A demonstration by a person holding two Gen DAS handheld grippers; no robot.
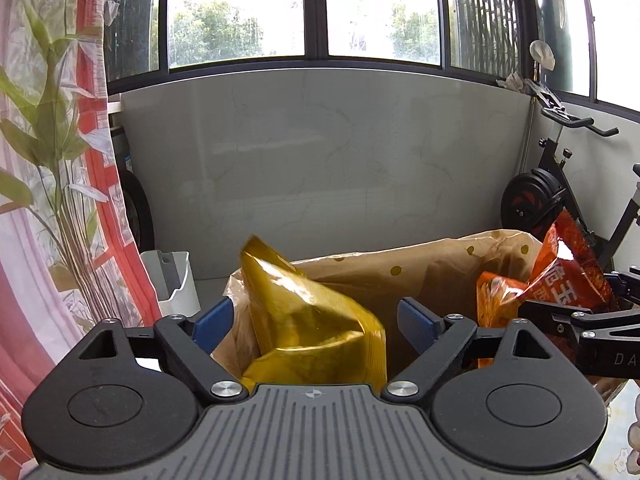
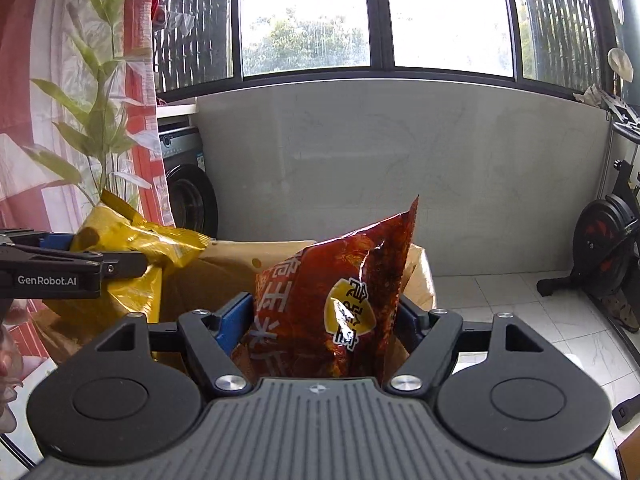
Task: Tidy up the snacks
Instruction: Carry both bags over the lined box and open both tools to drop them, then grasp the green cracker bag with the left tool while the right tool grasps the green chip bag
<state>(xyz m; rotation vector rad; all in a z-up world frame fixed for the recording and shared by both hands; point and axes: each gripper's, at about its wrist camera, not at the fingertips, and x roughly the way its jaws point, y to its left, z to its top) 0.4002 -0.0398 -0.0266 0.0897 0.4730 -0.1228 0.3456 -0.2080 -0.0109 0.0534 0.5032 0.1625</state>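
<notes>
Nearest the left wrist camera, the left gripper [image 1: 316, 320] stands wide open around a yellow snack bag [image 1: 312, 320]; its blue pads [image 1: 416, 324] stand clear of the foil on both sides, so the bag is between them but not gripped. That bag sits in the mouth of a brown paper bag [image 1: 400, 276] printed with gold dots. At the right wrist, the right gripper [image 2: 326, 320] has a red snack bag [image 2: 340, 292] between its fingers; the left blue pad [image 2: 236, 320] seems to touch the packet, though the far side is hidden and I cannot tell whether it is truly pinched. The red packet carries large white Chinese characters and a yellow oval badge, too crumpled to read fully. Along the left gripper's side arm the words "GenRobot.AI" show in white. Behind the paper bag runs a grey low wall [image 1: 320, 152] beneath dark-framed windows [image 1: 312, 8]. A red and white curtain [image 1: 48, 160] with a leafy plant [image 2: 100, 100] hangs at the left, a washing machine [image 2: 188, 184] stands in the corner, and an exercise bike [image 2: 608, 240] is parked at the right on the white tiled floor [image 2: 520, 312].
</notes>
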